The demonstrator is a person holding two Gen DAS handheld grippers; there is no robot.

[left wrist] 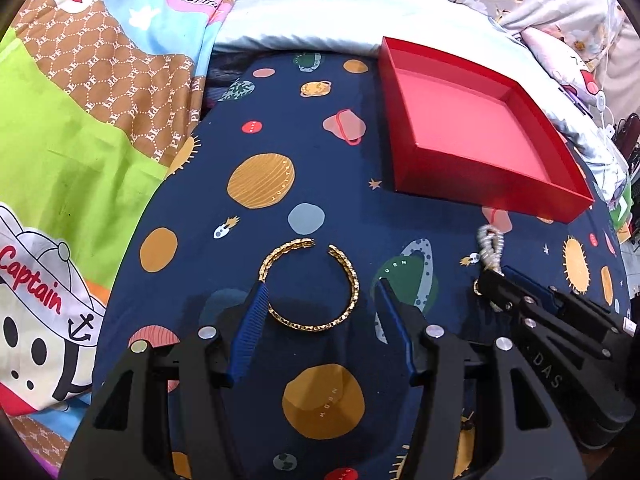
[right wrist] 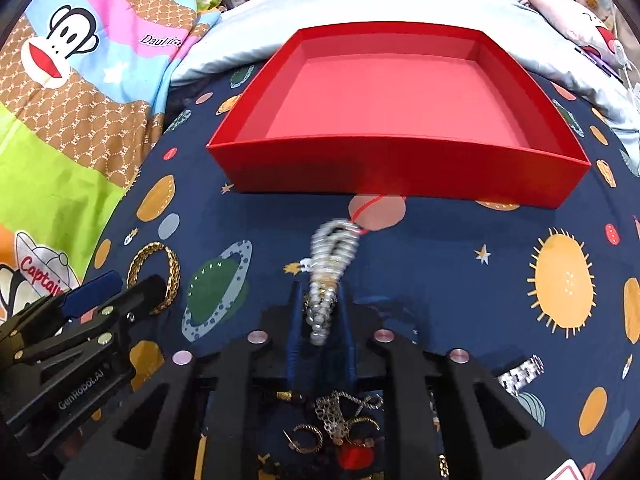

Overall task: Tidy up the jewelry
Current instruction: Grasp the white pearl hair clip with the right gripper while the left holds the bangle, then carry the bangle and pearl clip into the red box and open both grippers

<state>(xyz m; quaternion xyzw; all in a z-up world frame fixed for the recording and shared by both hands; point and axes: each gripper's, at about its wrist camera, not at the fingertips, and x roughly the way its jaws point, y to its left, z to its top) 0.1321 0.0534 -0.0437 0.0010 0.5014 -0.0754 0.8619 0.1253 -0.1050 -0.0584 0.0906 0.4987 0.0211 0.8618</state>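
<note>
Right gripper (right wrist: 320, 312) clamped on limp, slippery silver chain (right wrist: 330, 264) just short of red box (right wrist: 400, 168); left gripper (left wrist: 320, 300) open, straddling stiff, light gold bangle (left wrist: 310, 284), best pinched across its band.

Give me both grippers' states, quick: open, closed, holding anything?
Left gripper: open, fingers either side of the gold bangle, not pressing it.
Right gripper: shut on the silver chain bracelet.

Both wrist cameras look steeply down, close over the space-print cloth (left wrist: 320, 152), sharing the red box (right wrist: 400, 164).
</note>
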